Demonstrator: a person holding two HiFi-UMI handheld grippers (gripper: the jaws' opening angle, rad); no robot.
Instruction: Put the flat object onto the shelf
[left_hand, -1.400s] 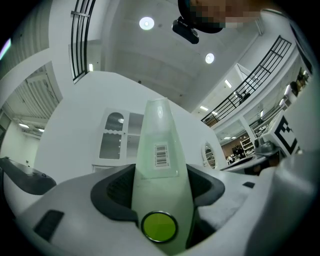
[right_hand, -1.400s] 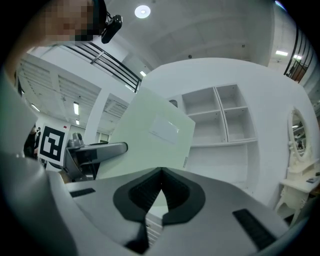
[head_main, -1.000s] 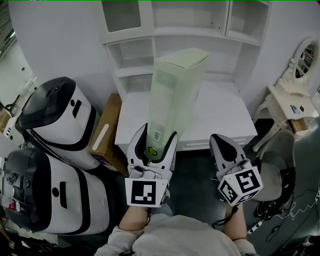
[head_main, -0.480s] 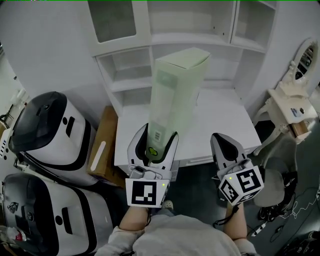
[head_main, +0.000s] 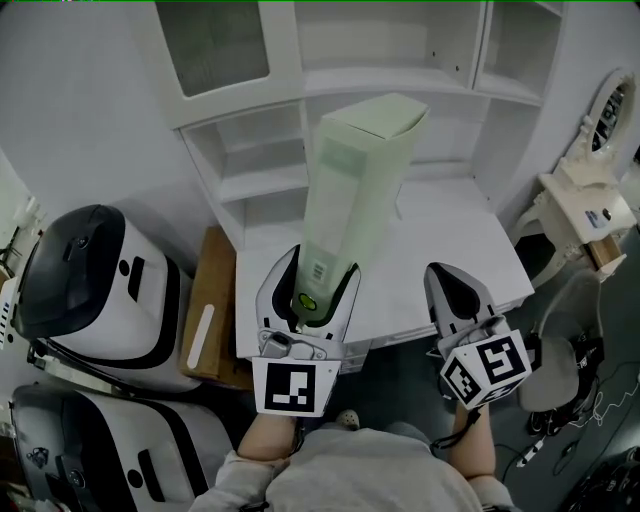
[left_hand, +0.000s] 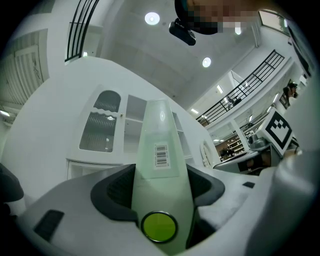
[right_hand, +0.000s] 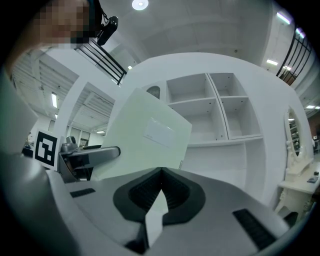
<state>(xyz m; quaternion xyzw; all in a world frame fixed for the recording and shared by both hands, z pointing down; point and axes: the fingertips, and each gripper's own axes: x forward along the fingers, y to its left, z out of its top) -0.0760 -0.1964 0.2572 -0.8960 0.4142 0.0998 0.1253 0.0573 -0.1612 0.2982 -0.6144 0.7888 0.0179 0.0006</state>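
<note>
A tall, flat, pale green box (head_main: 357, 185) stands upright in my left gripper (head_main: 305, 298), which is shut on its lower end. In the left gripper view the box (left_hand: 159, 155), with a barcode label and a green round sticker, fills the space between the jaws of the left gripper (left_hand: 160, 186). The box's top reaches up in front of the white shelf unit (head_main: 262, 140). My right gripper (head_main: 455, 298) hovers over the white desk's (head_main: 450, 245) front edge, shut and holding nothing. The right gripper view shows the box (right_hand: 145, 132) to the left and open shelf compartments (right_hand: 220, 107) ahead.
Two large white-and-black machines (head_main: 95, 280) stand on the floor at the left, with a cardboard box (head_main: 207, 320) between them and the desk. A white dressing table with an oval mirror (head_main: 590, 195) and a grey chair (head_main: 560, 370) stand at the right.
The view has drawn nearer to the shelf unit, and the machines have slid to the left and down in it. Both grippers and the box keep their places in the view.
</note>
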